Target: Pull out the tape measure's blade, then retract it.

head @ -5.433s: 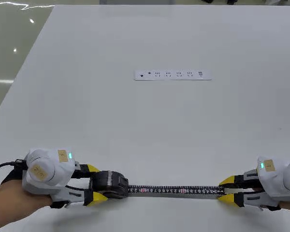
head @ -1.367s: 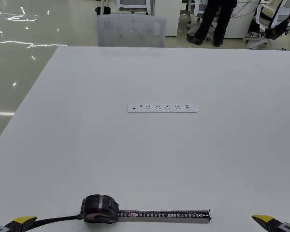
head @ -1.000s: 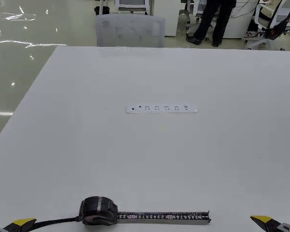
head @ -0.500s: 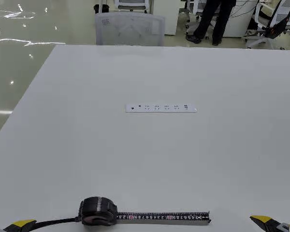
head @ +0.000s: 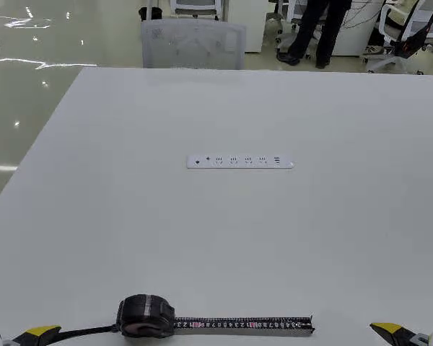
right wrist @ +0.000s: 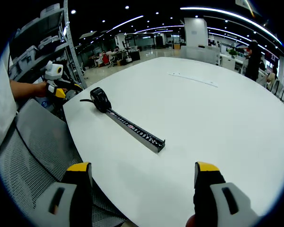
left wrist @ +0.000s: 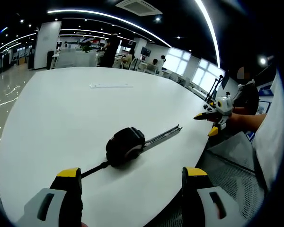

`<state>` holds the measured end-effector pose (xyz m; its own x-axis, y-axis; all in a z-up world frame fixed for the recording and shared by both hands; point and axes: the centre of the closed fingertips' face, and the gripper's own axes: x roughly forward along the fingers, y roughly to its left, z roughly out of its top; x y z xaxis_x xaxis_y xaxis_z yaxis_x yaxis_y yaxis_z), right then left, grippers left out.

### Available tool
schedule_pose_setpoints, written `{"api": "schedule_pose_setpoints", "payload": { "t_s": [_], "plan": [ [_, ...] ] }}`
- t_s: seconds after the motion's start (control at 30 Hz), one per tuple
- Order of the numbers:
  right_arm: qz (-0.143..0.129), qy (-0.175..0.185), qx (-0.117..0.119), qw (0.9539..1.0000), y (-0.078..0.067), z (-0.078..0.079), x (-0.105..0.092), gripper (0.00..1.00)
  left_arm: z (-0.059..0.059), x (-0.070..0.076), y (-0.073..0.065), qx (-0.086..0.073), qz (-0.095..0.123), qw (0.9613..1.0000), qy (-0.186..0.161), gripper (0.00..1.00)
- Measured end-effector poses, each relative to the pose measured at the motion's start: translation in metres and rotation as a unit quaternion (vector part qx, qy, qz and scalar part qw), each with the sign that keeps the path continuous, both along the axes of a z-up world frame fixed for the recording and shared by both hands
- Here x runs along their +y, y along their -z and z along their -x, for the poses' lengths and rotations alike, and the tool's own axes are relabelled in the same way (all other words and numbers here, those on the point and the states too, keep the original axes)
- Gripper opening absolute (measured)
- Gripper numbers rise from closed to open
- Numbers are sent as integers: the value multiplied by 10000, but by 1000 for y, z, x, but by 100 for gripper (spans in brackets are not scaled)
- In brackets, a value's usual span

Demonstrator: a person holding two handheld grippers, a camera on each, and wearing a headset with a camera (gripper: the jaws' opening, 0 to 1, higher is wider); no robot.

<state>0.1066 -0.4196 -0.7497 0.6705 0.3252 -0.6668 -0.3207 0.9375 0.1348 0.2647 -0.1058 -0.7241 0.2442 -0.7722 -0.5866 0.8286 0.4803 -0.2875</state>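
Note:
A black tape measure lies on the white table near the front edge, its blade pulled out flat to the right. Its wrist strap trails left. In the left gripper view the case sits ahead of my open left gripper, clear of both jaws. In the right gripper view the blade's end lies ahead of my open right gripper, untouched. In the head view a yellow fingertip pokes in at bottom left and another at bottom right.
A white power strip lies across the middle of the table. A grey chair stands at the far edge, with people and office chairs behind. The other gripper shows in the left gripper view, held by a hand.
Since 5.4 s ago both grippers have let go of the tape measure and pulled back to the table's edge. Over the last second nothing has moved; the blade stays extended.

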Motion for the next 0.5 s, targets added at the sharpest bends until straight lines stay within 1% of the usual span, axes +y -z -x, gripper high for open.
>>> {"api": "schedule_pose_setpoints", "payload": {
  "t_s": [0.13,0.33,0.5],
  "plan": [
    [-31,-63,46,10000,2,0,3,90,0,-8,3,30,3,10000,-1,84],
    [-52,-58,89,9999,6,-1,1,90,2,-21,5,115,2,9999,18,83],
    [-57,-69,91,9999,6,-2,1,90,-1,-29,10,156,-40,9999,-11,83]
  ]
}}
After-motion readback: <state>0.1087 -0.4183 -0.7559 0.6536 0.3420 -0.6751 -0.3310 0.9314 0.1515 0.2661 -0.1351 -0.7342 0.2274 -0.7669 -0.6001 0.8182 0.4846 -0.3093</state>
